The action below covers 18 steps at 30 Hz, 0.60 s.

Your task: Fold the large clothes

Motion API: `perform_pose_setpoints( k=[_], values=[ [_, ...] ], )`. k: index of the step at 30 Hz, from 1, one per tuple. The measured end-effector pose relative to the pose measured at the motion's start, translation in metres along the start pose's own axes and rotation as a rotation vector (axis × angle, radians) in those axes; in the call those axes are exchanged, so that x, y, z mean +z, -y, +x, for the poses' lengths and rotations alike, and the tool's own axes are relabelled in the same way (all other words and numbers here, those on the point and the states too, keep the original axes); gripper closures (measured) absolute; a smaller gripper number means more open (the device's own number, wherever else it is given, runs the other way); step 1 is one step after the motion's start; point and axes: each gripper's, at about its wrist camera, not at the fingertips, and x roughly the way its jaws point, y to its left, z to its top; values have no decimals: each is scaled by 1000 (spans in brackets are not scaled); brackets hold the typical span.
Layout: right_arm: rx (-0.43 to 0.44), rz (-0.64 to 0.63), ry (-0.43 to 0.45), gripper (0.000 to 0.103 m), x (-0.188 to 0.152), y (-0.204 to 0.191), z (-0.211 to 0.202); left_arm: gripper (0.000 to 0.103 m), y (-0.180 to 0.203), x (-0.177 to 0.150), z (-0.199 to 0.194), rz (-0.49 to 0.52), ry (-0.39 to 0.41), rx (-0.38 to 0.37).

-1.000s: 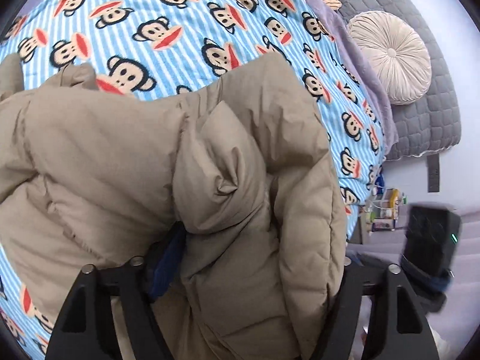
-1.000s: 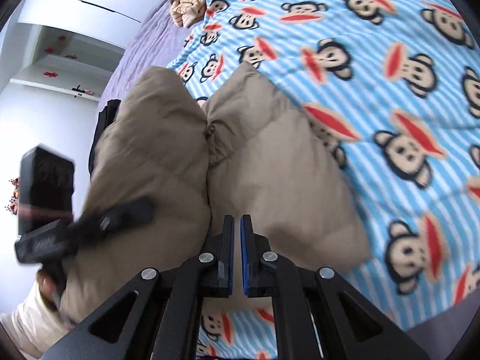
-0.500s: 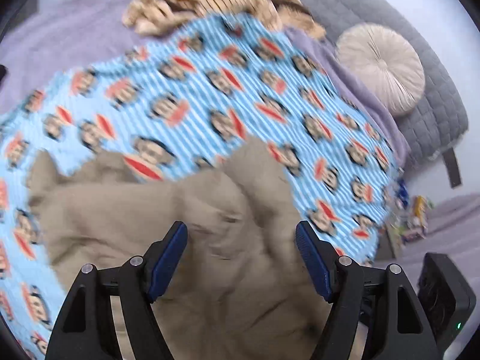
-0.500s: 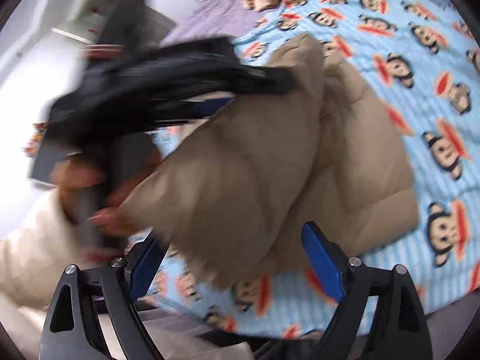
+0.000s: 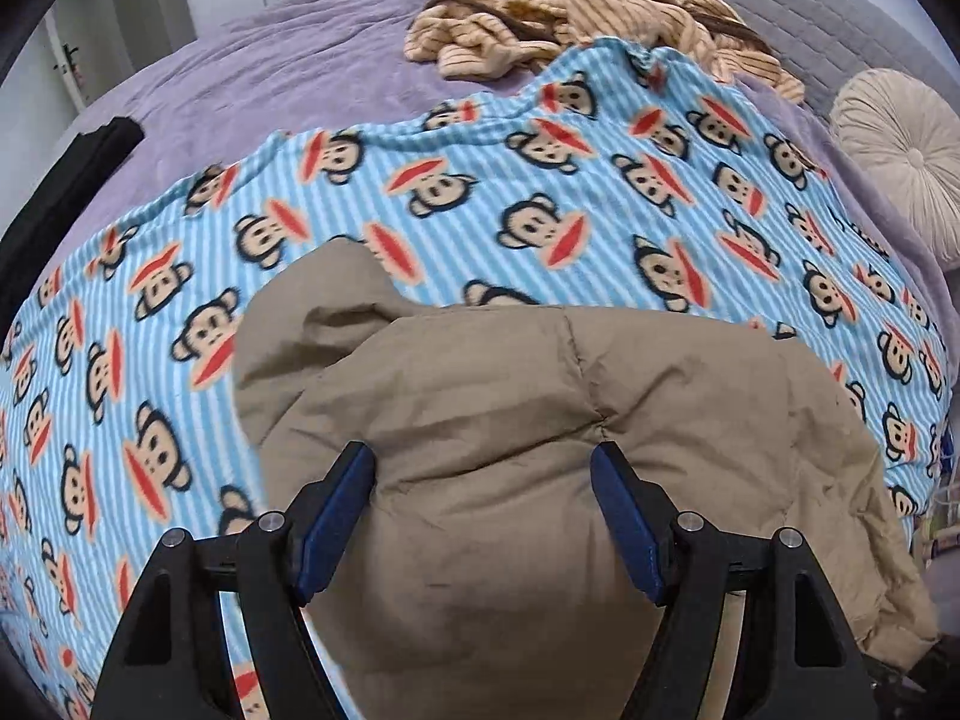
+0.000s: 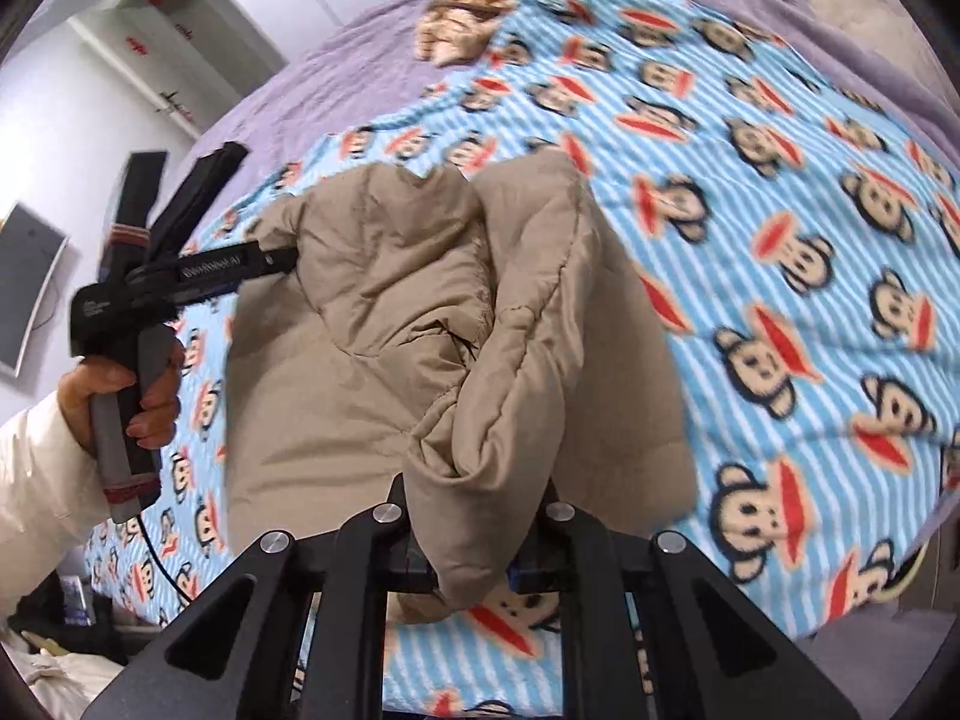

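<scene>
The right gripper (image 6: 474, 564) has just closed on a fold of the padded jacket (image 6: 456, 324). The left gripper (image 5: 483, 516) stands apart; the slippery puffy fold may slide out

1. Your right gripper (image 6: 468, 564) sits at the bottom of the view; its jaws have just been closing and now pinch a bunched fold of the tan puffer jacket (image 6: 420, 312).
2. The pinched fold rises from between the jaws, while the rest of the jacket lies crumpled on the blue striped monkey-print blanket (image 6: 780, 192).
3. At the left, your left hand (image 6: 129, 384), in a cream sleeve (image 6: 30, 480), grips the handle of the left gripper (image 6: 282, 261), whose tip meets the jacket's left edge; you cannot tell how its jaws stand.
4. A striped tan garment (image 6: 480, 6) lies bunched on the purple bedspread (image 6: 336, 72) beyond the blanket.
</scene>
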Motion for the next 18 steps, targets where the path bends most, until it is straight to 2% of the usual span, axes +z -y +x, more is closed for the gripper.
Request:
perform_pose_setpoints(
  k=[2,5,6,9,11,14,18],
  values=[
    [-32,66,-20,87,-8,24,7,28,25,7,10,23,-9,-18],
    [-53,137,-52,87,-13,56,23,25,57,11,22,76,-8,-8],
    [-48,160,-67,86,-15,65,29,22,64,11,27,92,-12,6],
    [14,268,-141,81,-17,93,48,22,69,8,36,109,-14,41],
    [36,292,-162,76,-13,102,42,21,64,7,38,94,-18,44],
    [7,260,-127,71,-4,106,15,21,58,7,40,79,-26,45],
    [-30,177,0,71,20,102,-28,21,60,6,40,84,-21,63]
  ],
)
